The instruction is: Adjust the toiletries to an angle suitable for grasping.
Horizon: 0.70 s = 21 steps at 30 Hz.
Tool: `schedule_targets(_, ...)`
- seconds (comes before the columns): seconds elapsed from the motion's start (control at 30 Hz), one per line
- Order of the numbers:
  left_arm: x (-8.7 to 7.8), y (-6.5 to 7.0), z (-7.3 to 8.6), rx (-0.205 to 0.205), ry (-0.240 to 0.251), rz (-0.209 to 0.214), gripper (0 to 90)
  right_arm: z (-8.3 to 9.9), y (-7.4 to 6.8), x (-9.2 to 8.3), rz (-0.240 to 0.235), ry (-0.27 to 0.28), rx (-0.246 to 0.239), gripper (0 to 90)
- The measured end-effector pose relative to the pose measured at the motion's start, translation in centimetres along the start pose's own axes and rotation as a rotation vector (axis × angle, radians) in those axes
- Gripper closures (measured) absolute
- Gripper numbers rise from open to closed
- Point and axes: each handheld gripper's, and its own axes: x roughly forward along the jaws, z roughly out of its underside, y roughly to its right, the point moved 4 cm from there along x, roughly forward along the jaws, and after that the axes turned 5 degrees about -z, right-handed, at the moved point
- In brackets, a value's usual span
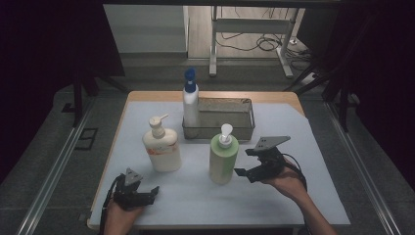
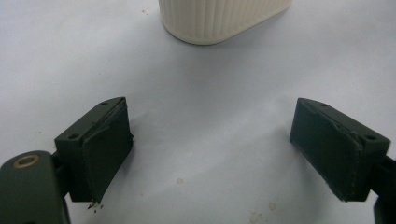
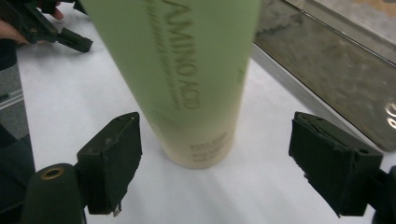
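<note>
Approach to the green bottle (image 1: pixel 223 159) with my right tool (image 1: pixel 247 162).

Bottle stood upright mid-surface (image 1: pixel 195 193), just before the metal tray (image 1: pixel 243 131); my right tool was spread, pads clear of its sides. I judged a high or glancing contact could topple it. Left tool (image 1: pixel 149 193) lay spread, empty, near the cream bottle (image 1: pixel 162 149).

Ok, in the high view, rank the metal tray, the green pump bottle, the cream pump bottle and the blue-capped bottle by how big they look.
1. Metal tray, clearly the widest.
2. Cream pump bottle and green pump bottle: too alike to rank, and both stand nearer the camera.
3. Blue-capped bottle: tall but slimmest, and farther back, so unsure.
</note>
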Motion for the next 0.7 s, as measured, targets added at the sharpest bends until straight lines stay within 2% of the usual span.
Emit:
schedule_targets(0.2,0.0,0.0,0.0,0.000,0.000,0.000,12.3,-0.6,-0.7,1.1,-0.009,-0.011,-0.012,16.0)
schedule_targets(0.43,0.0,0.0,0.0,-0.003,0.002,0.000,12.3,-1.6,-1.4,2.5,-0.037,0.007,-0.027,13.6)
schedule_targets(0.53,0.0,0.0,0.0,-0.003,0.002,0.000,12.3,-1.9,-1.4,2.9,-0.017,0.008,-0.031,13.7)
schedule_targets(0.7,0.0,0.0,0.0,-0.006,0.002,0.000,12.3,-2.2,-1.2,3.7,-0.013,0.016,-0.025,12.6)
